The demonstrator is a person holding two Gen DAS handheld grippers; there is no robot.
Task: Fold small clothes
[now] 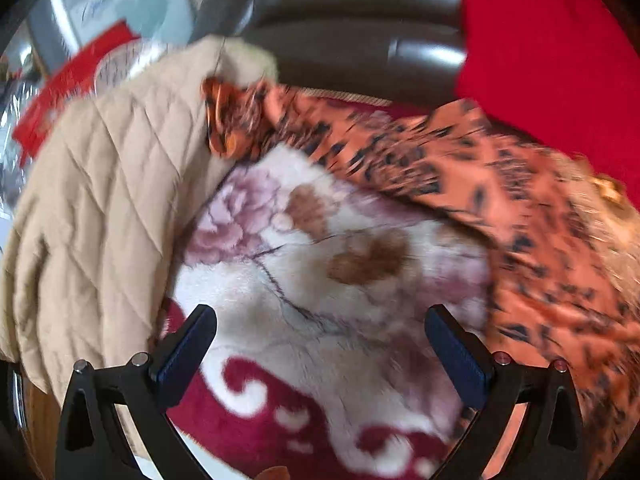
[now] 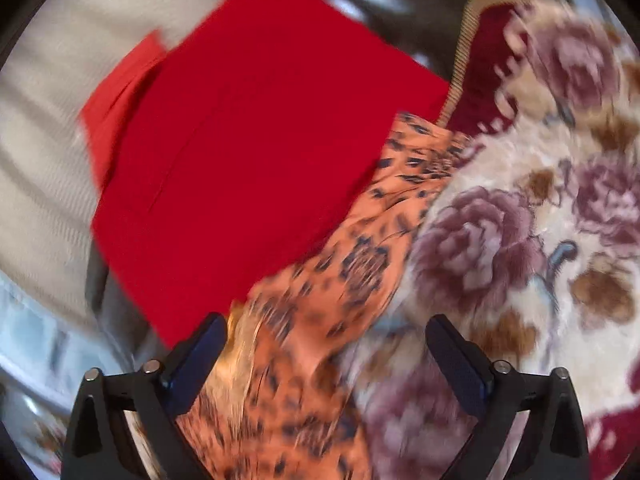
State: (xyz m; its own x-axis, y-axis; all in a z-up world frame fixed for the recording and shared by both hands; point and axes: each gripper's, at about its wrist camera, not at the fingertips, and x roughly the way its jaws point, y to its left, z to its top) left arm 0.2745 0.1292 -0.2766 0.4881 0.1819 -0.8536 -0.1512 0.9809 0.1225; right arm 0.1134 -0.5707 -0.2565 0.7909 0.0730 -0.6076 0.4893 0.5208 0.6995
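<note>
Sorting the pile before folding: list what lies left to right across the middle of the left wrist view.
Beige quilted jacket → floral plush blanket → orange leopard-print garment. The red cloth sits higher, at upper right, so I leave it out of the row.

A plush floral blanket (image 1: 320, 280), cream with mauve roses, brown leaves and a dark red scrolled border, covers the surface below; the right wrist view shows its ribbed tan edging. Behind it stands a dark brown glossy padded backrest (image 1: 352, 20). At the far left a red box (image 1: 68, 92) sits near something silvery, too blurred to name. In the right wrist view a pale ribbed cloth (image 2: 36, 152) fills the left side
</note>
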